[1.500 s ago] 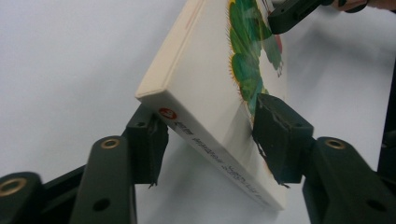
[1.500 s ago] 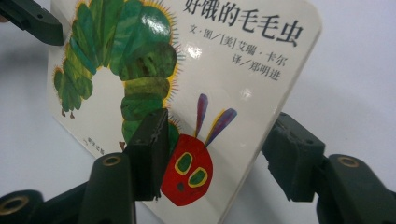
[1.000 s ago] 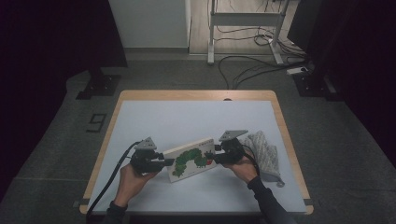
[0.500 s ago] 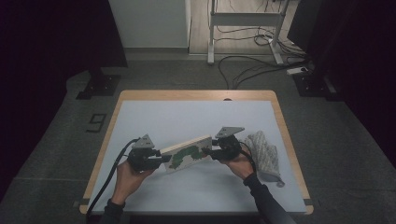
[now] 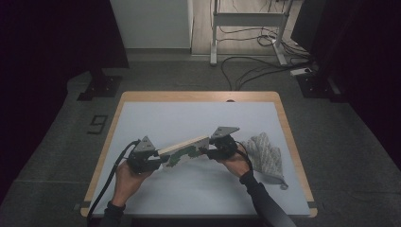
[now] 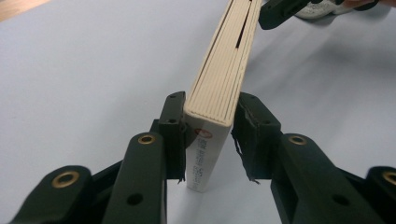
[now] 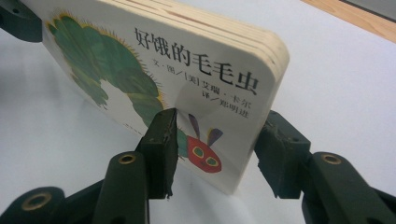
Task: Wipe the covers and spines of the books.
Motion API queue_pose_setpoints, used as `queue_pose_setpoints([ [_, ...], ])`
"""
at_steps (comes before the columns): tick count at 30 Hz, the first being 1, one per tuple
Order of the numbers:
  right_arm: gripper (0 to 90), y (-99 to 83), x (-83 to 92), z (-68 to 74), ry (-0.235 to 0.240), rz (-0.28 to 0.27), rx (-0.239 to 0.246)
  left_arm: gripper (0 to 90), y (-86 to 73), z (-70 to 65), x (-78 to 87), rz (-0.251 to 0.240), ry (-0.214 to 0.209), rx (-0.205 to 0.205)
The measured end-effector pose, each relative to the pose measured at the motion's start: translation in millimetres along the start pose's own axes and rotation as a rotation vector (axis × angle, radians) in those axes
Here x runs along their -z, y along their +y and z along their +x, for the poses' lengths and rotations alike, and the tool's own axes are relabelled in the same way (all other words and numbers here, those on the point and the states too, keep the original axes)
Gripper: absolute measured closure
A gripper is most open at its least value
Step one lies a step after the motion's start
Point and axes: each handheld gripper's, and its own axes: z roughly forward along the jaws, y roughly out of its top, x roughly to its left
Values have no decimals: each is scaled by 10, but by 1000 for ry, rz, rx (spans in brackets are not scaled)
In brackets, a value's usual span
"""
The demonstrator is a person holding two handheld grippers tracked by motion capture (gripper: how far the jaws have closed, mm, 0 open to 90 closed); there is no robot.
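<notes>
A thick board book (image 5: 184, 150) with a green caterpillar on its cover stands tilted on its long edge on the white table top, page edges up. My left gripper (image 5: 163, 158) is shut on the book's left end; its pads (image 6: 175, 126) press both faces of the book (image 6: 219, 93) near the spine corner. My right gripper (image 5: 208, 151) grips the other end. In the right gripper view one pad (image 7: 161, 140) lies on the cover (image 7: 154, 60) beside the caterpillar's red head, and the other sits behind the back face.
A grey knitted mitt (image 5: 262, 151) lies on the table just right of my right hand. The white mat has a wooden rim (image 5: 198, 96). Cables and a metal stand (image 5: 246, 28) are on the floor beyond the table.
The book has been tipped from lying with its cover up to standing on edge. The right gripper has shifted a little with it; the left has kept its place.
</notes>
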Motion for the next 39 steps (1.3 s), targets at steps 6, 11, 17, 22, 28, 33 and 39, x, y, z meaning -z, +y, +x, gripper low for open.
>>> queue_pose_setpoints([
  [6, 476, 3, 2, 7, 3, 6, -1, 640, -3, -6, -6, -4, 2, -8],
  [11, 408, 12, 2, 25, 5, 10, 9, 638, -5, -13, -9, -10, 2, -10],
  [17, 299, -6, 81, 33, -26, 32, 26, 615, -6, -23, -19, -25, -11, -15],
  [22, 239, -50, 210, -22, -49, 35, 11, 592, -8, -32, -31, -28, -7, -19],
  [28, 192, -111, 409, -130, -81, 38, -10, 571, -13, -34, -37, -25, 2, -23],
  [33, 184, -193, 561, -217, -112, 53, -26, 563, -17, -38, -41, -28, 4, -25],
  [39, 161, -312, 756, -315, -156, 65, -51, 544, -26, -39, -48, -27, 2, -24],
])
